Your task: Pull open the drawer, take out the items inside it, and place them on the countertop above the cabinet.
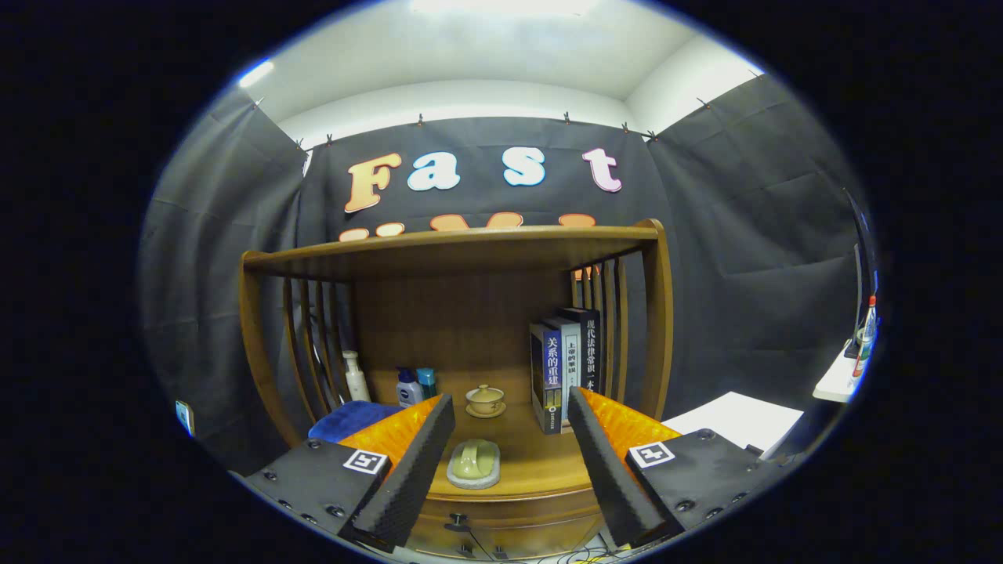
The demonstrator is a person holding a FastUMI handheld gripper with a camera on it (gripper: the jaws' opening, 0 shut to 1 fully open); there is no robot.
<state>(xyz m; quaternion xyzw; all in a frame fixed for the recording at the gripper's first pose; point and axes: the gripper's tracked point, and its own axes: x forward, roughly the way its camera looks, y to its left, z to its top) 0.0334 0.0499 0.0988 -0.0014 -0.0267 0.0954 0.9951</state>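
The wooden cabinet (462, 258) stands against the booth wall, its drawer (501, 525) closed below the tabletop (541, 462), small knob (458, 519) facing out. The claw (509, 423) hovers spread wide in front, gripping nothing. Upright books (563, 368) sit to the right, a blue cloth (349, 419) left, bottles (407, 388) behind it. Between the fingers lies a pale cup on a coaster (474, 462); beyond, a small lidded teacup (486, 399).

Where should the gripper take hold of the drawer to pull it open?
Take the small dark knob on the drawer front, coming straight from the front. It sticks out below the countertop, so the open gripper can lower and close its fingers on either side of it.
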